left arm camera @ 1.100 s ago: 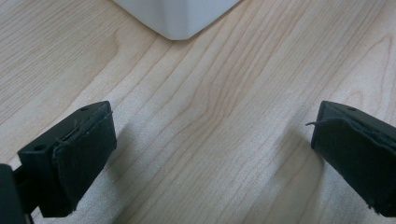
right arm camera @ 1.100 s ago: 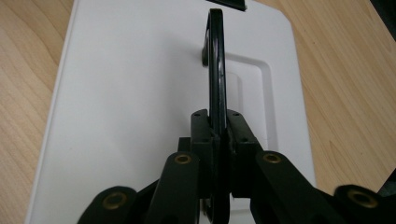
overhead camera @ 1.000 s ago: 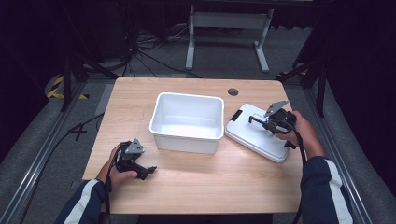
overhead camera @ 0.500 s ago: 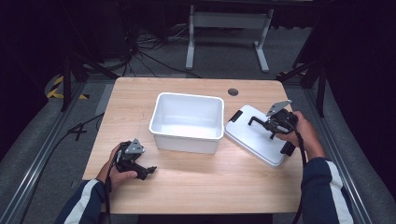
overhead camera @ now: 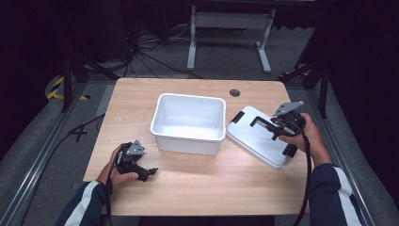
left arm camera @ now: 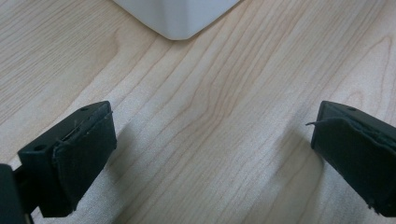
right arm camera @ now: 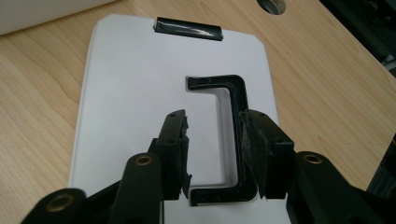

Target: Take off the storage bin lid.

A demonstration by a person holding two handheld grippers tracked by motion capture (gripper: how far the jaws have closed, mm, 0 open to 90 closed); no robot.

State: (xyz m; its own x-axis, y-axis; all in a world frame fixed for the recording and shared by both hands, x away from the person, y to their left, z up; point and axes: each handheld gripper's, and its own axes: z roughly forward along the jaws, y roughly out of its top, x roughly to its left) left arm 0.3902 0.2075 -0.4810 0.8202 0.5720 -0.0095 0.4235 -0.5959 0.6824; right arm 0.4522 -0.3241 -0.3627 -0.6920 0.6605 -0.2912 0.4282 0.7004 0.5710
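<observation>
Currently, risk notes:
Lid: white lid (overhead camera: 256, 136) flat on the bench (overhead camera: 197, 188), just right of the empty tub (overhead camera: 188, 123).
Right gripper (right arm camera: 212, 135): fingers part-open, straddling the lid's black handle (right arm camera: 236, 100), not yet clamped.
Risk: we'd expect an off-centre clamp to tilt or drop the lid.
Left gripper (left arm camera: 210, 140): fingers wide apart, holding nothing, low over bare bench.

White bin (left arm camera: 175, 16) mostly off-frame
</observation>
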